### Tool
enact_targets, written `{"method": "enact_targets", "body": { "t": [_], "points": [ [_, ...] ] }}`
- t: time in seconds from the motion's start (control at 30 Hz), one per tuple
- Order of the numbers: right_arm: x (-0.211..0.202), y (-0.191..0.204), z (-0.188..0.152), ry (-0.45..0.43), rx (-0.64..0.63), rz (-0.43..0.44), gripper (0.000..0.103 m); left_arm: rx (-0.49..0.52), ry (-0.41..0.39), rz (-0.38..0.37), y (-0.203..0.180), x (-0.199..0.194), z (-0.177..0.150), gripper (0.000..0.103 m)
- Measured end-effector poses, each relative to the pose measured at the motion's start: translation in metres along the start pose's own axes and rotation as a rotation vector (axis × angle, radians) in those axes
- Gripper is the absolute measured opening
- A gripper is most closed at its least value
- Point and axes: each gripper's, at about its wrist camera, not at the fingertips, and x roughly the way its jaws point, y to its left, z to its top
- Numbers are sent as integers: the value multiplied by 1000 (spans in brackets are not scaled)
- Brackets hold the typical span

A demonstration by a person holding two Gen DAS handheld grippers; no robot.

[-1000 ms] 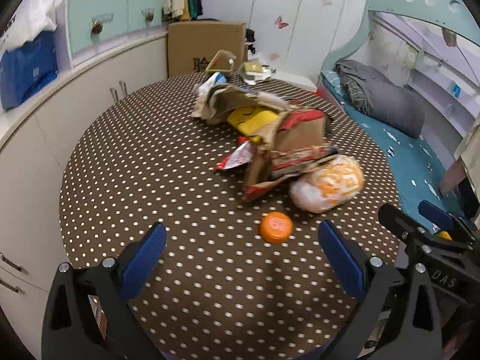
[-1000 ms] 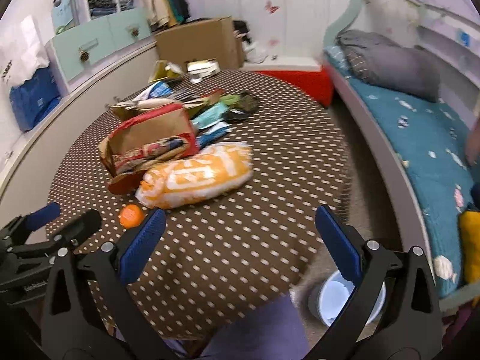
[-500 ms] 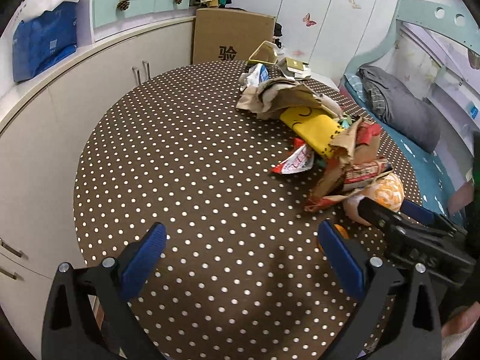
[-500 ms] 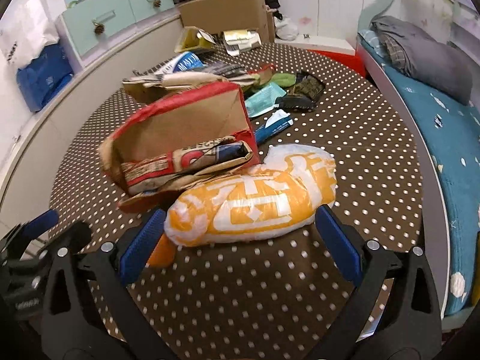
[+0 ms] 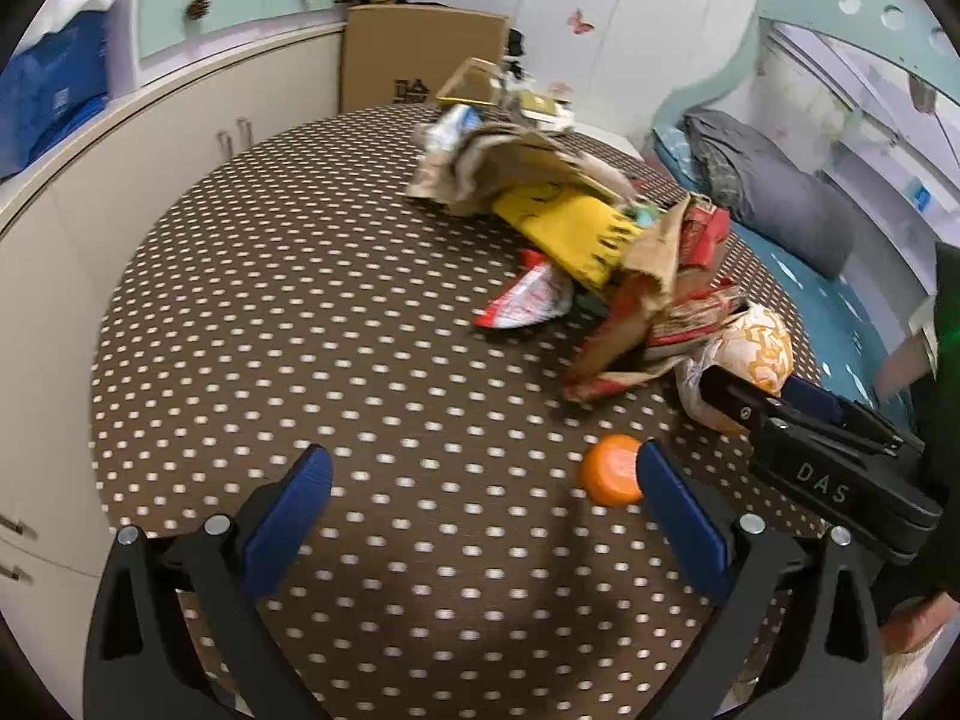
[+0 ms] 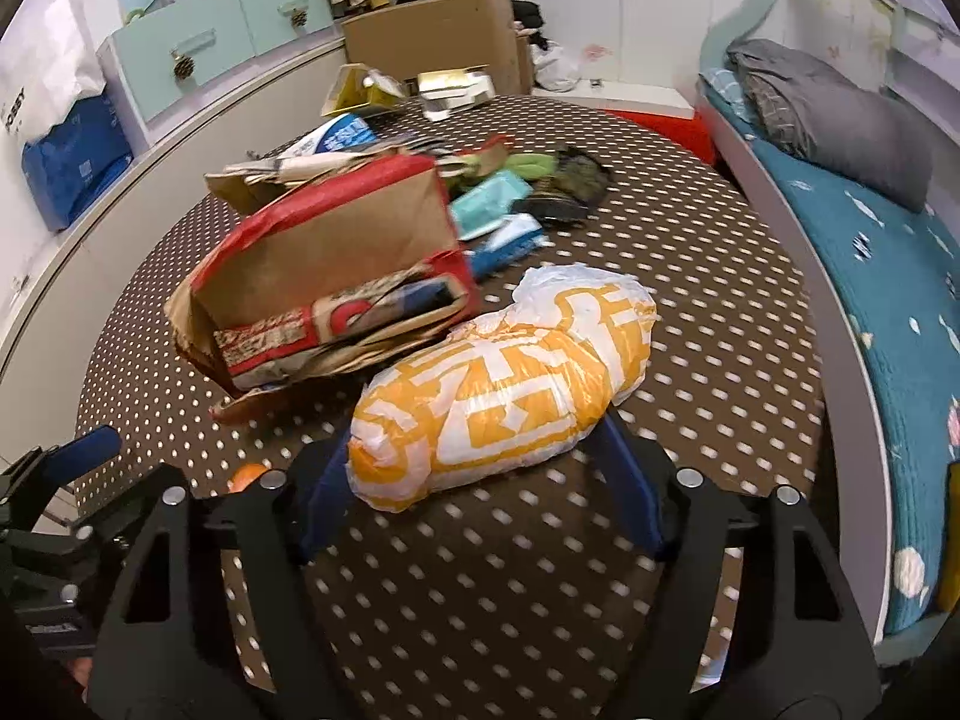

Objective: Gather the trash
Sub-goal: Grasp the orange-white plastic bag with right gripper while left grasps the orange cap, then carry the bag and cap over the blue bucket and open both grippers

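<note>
An orange-and-white plastic bag [image 6: 510, 396] lies on the dotted table [image 6: 690, 276], and my right gripper [image 6: 480, 480] straddles its near side. Its jaws are closing and the blue pads [image 6: 630, 480] stand right at the bag's two ends; no squeeze shows. From the left wrist view the same right gripper [image 5: 762, 387] reaches onto that bag [image 5: 762, 348]. My left gripper [image 5: 480, 498] hangs open over bare cloth with nothing between its fingers. An orange cap [image 5: 609, 477] lies just beside its right finger. A torn red-and-brown paper bag [image 6: 324, 276] lies behind the plastic bag.
More litter sits mid-table: a yellow wrapper [image 5: 564, 222], a red-white packet [image 5: 528, 300], teal and green wrappers [image 6: 498, 192]. A cardboard box [image 5: 420, 54] stands past the far rim. White cabinets [image 5: 120, 168] curve on the left, a bed [image 6: 870, 228] on the right.
The right gripper has come down around the orange-and-white bag and its jaws have narrowed. The left gripper has shifted, so the orange cap now shows beside its right finger.
</note>
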Motion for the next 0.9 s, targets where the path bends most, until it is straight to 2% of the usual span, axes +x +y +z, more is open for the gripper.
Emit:
{"method": "enact_targets", "body": {
  "t": [0.2, 0.27, 0.3, 0.37, 0.4, 0.43, 0.47, 0.9],
  "points": [
    [-21, -22, -10, -9, 31, -33, 72, 57, 26, -18, -24, 11, -2, 96],
    [-26, -26, -14, -11, 32, -42, 72, 69, 30, -13, -30, 14, -3, 72],
    [-28, -29, -16, -10, 35, -44, 72, 74, 44, -4, -32, 18, -4, 69],
    [-31, -33, -19, -7, 44, -47, 72, 99, 23, 16, -37, 20, -4, 64],
    [-32, -34, -20, -7, 45, -48, 72, 112, 28, 7, -40, 21, -5, 56],
    [-33, -36, -21, -7, 49, -51, 72, 123, 22, 10, -43, 21, -5, 40],
    [-35, -38, -23, -7, 54, -54, 72, 125, 27, 2, -45, 21, -6, 29],
    [-59, -62, -32, -39, 106, -85, 72, 166, -9, -12, -62, -7, -19, 29]
  ]
}}
